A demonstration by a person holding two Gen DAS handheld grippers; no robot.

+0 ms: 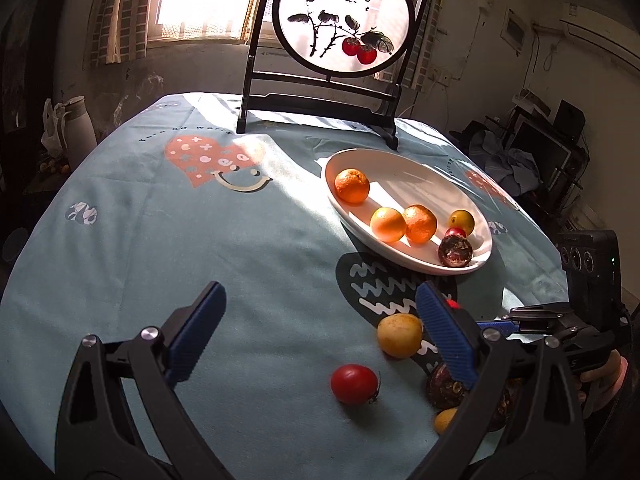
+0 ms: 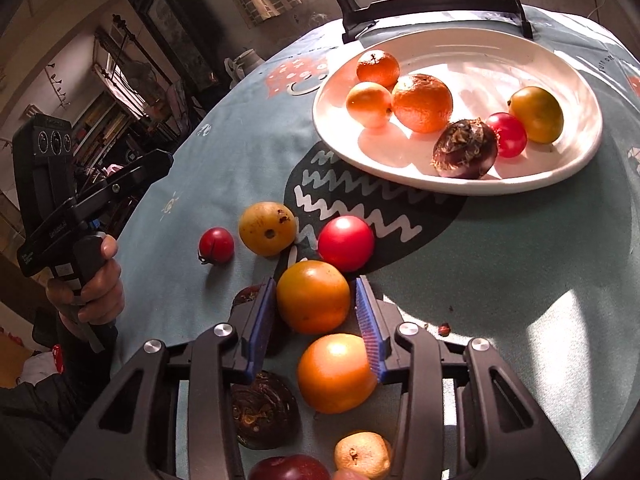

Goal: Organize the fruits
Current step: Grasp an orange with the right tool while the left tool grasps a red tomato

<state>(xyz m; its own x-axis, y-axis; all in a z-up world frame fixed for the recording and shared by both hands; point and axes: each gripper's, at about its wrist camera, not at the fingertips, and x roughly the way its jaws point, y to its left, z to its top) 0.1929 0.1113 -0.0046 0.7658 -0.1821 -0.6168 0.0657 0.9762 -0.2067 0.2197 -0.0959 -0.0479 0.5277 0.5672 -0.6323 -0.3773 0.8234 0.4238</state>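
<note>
A white oval plate (image 1: pixel 404 172) (image 2: pixel 560 60) holds several fruits: oranges, a yellow one, a small red one and a dark brown one. Loose fruit lies on the cloth near me. My right gripper (image 2: pixel 316 300) straddles an orange fruit (image 2: pixel 313 296), blue pads on each side, a small gap on the right; it rests on the table. Behind it lies another orange fruit (image 2: pixel 334 372). A red fruit (image 2: pixel 346 243), a yellow fruit (image 2: pixel 267 227) and a small tomato (image 2: pixel 216 245) lie ahead. My left gripper (image 1: pixel 316 312) is open and empty, above the cloth beside the yellow fruit (image 1: pixel 399 335) and tomato (image 1: pixel 354 383).
A black-framed round painted screen (image 1: pixel 344 20) stands at the table's far edge behind the plate. Dark brown fruits (image 2: pixel 262 412) and a pale yellow one (image 2: pixel 362 454) lie close under my right gripper. The table edge curves away on the left, with a white jug (image 1: pixel 78 128) beyond.
</note>
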